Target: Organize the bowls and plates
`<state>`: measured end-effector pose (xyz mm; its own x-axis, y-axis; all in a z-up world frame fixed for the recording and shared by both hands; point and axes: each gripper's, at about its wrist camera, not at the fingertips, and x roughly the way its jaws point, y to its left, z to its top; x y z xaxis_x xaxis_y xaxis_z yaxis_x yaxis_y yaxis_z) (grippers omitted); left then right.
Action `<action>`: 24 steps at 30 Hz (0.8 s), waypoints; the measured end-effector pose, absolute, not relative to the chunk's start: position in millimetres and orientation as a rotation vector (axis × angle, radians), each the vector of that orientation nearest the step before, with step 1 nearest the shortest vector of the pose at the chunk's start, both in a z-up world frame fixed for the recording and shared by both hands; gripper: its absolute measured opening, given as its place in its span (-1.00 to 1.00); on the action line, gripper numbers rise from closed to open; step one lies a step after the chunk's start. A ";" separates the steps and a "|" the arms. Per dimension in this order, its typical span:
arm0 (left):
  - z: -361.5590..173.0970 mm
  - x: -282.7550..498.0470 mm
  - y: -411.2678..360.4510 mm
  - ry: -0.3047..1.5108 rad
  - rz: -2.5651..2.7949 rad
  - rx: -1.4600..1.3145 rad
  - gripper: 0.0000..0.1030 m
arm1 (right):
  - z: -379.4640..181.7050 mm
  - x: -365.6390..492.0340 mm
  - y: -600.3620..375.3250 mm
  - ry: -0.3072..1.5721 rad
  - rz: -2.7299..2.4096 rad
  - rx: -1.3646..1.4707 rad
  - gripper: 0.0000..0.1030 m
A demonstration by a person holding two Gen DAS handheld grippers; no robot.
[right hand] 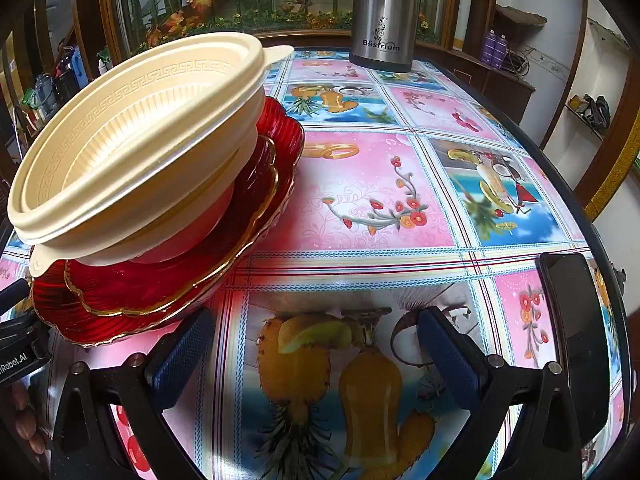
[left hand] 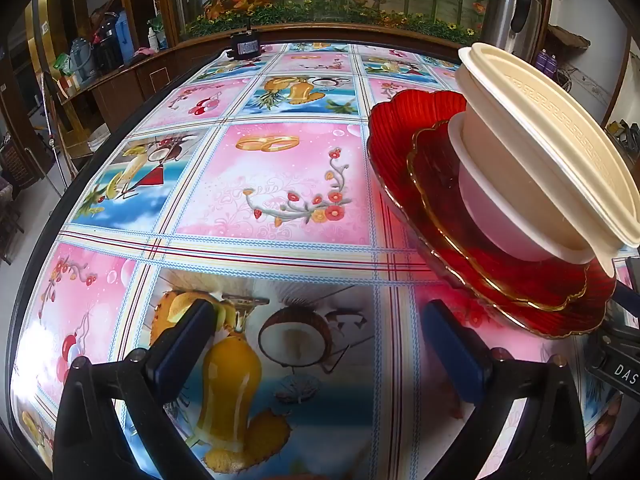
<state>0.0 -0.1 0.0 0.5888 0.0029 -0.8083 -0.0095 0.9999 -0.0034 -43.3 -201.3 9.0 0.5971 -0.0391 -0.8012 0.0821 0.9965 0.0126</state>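
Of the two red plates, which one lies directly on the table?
The larger red plate; the smaller gold-rimmed red plate rests inside it and carries the bowls.

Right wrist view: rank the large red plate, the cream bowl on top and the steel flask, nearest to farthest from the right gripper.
1. Large red plate, its rim just left of the right gripper.
2. Cream bowl, higher on the stack, left.
3. Steel flask, at the table's far edge.

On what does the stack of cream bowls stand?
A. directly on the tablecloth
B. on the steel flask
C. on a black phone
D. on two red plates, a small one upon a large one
D: the cream bowls sit on the small red plate, which lies on the large red plate.
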 end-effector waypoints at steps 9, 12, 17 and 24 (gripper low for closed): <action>0.1 -0.4 -1.2 0.942 0.008 -0.008 1.00 | 9.1 -43.2 -201.3 0.929 -0.070 0.050 0.99; 0.4 -1.2 -0.4 0.954 0.005 -0.007 1.00 | 9.5 -43.8 -201.0 0.928 -0.070 0.050 0.99; -1.5 -3.4 -4.5 1.007 -0.020 0.004 1.00 | 10.5 -45.2 -200.4 0.942 -0.047 0.039 0.99; 0.1 -17.8 -17.2 1.013 -0.058 0.029 1.00 | 11.3 -60.7 -205.1 1.004 0.027 0.007 0.99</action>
